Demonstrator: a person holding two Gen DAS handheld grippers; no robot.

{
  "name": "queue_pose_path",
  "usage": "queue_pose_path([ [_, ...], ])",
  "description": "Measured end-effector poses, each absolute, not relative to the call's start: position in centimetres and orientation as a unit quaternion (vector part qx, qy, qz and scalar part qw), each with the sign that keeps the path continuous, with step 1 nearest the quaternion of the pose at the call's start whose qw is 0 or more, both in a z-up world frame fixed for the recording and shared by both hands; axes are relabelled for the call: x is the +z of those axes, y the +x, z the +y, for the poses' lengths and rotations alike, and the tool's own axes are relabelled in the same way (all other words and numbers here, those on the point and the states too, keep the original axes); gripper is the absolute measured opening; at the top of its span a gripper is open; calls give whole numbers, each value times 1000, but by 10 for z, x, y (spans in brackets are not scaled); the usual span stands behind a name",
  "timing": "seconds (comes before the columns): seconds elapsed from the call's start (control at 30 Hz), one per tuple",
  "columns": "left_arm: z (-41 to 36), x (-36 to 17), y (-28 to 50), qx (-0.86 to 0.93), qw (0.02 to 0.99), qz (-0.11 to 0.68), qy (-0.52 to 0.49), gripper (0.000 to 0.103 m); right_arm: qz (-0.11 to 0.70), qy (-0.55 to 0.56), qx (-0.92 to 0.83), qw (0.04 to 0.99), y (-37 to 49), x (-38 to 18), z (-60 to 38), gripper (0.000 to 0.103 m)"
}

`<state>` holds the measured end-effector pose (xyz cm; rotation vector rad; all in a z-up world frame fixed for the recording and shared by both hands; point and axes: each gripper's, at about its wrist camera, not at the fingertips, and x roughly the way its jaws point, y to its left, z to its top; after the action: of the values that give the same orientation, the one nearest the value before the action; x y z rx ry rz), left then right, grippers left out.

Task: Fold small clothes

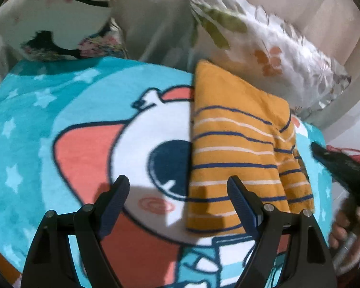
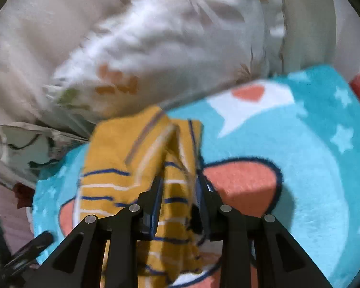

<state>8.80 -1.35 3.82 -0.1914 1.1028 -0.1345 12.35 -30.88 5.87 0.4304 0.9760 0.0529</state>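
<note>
A small orange garment [image 1: 237, 148] with navy and white stripes lies folded lengthwise on a blue cartoon blanket [image 1: 36, 124]. My left gripper [image 1: 177, 184] is open and empty, hovering above the garment's near left edge. In the right wrist view my right gripper [image 2: 178, 180] is closed on a fold of the orange garment [image 2: 112, 153], which bunches up between the fingers. The right gripper also shows at the right edge of the left wrist view [image 1: 333, 160].
A white floral pillow [image 1: 271, 48] lies just behind the garment, against a beige bed cover [image 1: 156, 19]. Another patterned pillow [image 1: 60, 19] sits at the back left. The blue blanket [image 2: 312, 144] extends to the right of the garment.
</note>
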Motion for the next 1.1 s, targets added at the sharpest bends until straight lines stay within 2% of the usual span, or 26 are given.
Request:
queue_pose_path([
  [0.13, -29, 24, 89, -63, 826, 548, -111, 83, 471, 177, 110, 857, 112, 70, -285, 32],
  [0.2, -31, 25, 86, -62, 828, 545, -114, 82, 483, 148, 125, 854, 107, 64, -266, 51],
  [0.23, -32, 26, 85, -61, 830, 544, -111, 82, 489, 135, 125, 853, 103, 57, -257, 53],
  [0.27, -32, 26, 86, -58, 830, 544, -108, 82, 498, 125, 124, 849, 102, 49, -251, 52],
  [0.3, -32, 26, 88, -57, 830, 544, -108, 82, 517, 120, 125, 838, 103, 38, -248, 14],
  [0.33, -31, 27, 89, -56, 831, 542, -110, 82, 534, 131, 126, 826, 105, 29, -252, 6],
  [0.6, -18, 23, 111, -66, 837, 526, -133, 82, 587, 198, 43, 784, 92, -15, -330, 4],
  [0.73, -14, 15, 136, -109, 832, 521, -157, 83, 551, 216, 73, 803, 89, 6, -331, 8],
  [0.77, -15, 14, 141, -118, 831, 519, -160, 83, 533, 214, 80, 815, 90, 18, -330, 16],
  [0.8, -16, 11, 146, -125, 830, 519, -161, 84, 515, 203, 82, 829, 93, 29, -328, 38],
  [0.83, -18, 8, 151, -136, 828, 519, -165, 85, 500, 187, 77, 842, 98, 37, -325, 52],
  [0.87, -21, 3, 159, -152, 823, 520, -170, 88, 491, 171, 71, 851, 104, 41, -323, 74],
  [0.93, -27, -7, 167, -159, 817, 527, -171, 89, 489, 153, 70, 856, 122, 34, -320, 77],
  [1.07, -43, -36, 179, -185, 775, 563, -221, 90, 535, 176, 73, 823, 165, -6, -318, 77],
  [1.1, -46, -35, 178, -183, 775, 563, -222, 84, 540, 197, 82, 814, 172, -15, -317, 74],
])
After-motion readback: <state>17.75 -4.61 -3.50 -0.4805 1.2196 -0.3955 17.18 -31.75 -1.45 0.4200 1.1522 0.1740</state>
